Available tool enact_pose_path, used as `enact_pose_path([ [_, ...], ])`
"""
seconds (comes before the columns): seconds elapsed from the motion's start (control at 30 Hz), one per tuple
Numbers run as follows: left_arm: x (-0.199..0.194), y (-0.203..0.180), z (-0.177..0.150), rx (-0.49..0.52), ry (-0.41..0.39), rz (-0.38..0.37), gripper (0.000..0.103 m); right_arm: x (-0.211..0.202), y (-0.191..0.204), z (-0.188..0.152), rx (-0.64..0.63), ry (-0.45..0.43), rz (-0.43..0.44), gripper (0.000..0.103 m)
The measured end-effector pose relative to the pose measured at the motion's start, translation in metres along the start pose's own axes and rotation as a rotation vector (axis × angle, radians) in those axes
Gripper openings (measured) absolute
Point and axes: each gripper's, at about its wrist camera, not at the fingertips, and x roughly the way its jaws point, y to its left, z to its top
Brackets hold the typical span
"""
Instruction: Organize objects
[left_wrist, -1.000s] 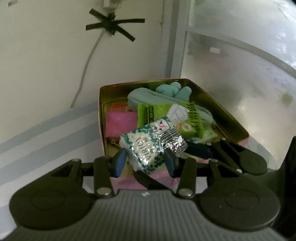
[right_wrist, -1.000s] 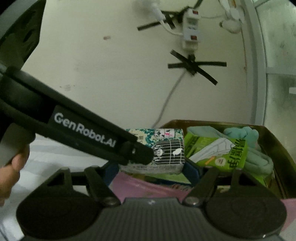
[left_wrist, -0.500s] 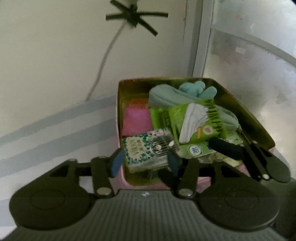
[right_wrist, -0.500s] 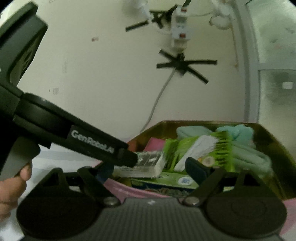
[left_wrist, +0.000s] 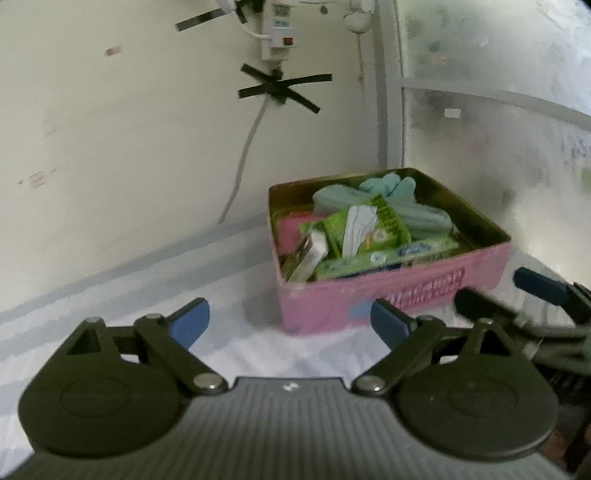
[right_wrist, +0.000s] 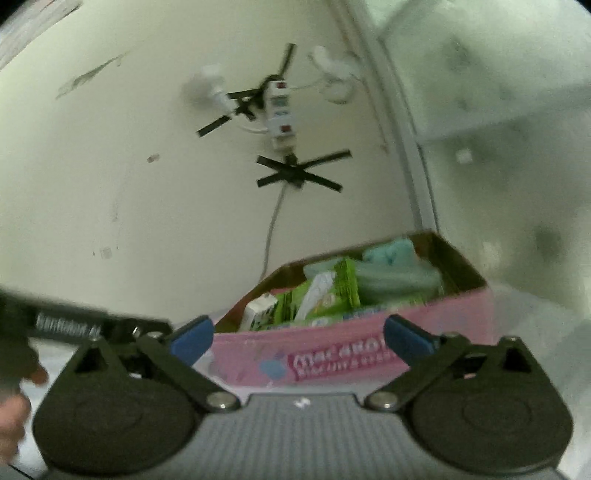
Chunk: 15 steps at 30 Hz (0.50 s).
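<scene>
Pink on the outside and gold-toned within, the rectangular metal tin sits on the white table at its far corner, where the cream wall meets a frosted glass panel. The tin is full: a small white-and-teal patterned tissue pack leans on edge against its near-left inner corner, just beside a bright green packet with a white flap; a flat green pack with blue print lies along the near wall, pale teal gloves are heaped toward the back, and a pink block shows by the left wall.

The left tongs stand wide apart, their jaws having just been opening, with nothing between the blue pads; they sit short of the tin's near side, over bare table. The right tongs are spread just as wide, jaws likewise having just been opening, empty, framing the tin's lettered pink front wall without touching it. On the wall above, a white power strip hangs, its grey cable held by crossed black tape
</scene>
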Motion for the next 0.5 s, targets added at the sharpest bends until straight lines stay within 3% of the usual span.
enact_pose_path([
  [0.23, -0.023, 0.01, -0.036, -0.02, 0.03, 0.071, 0.103, -0.021, -0.004, -0.006, 0.149, 0.082, 0.055, 0.103],
  [0.5, -0.03, 0.016, -0.068, -0.057, 0.095, 0.106, 0.103, -0.041, 0.014, -0.022, 0.161, 0.088, 0.067, 0.103],
])
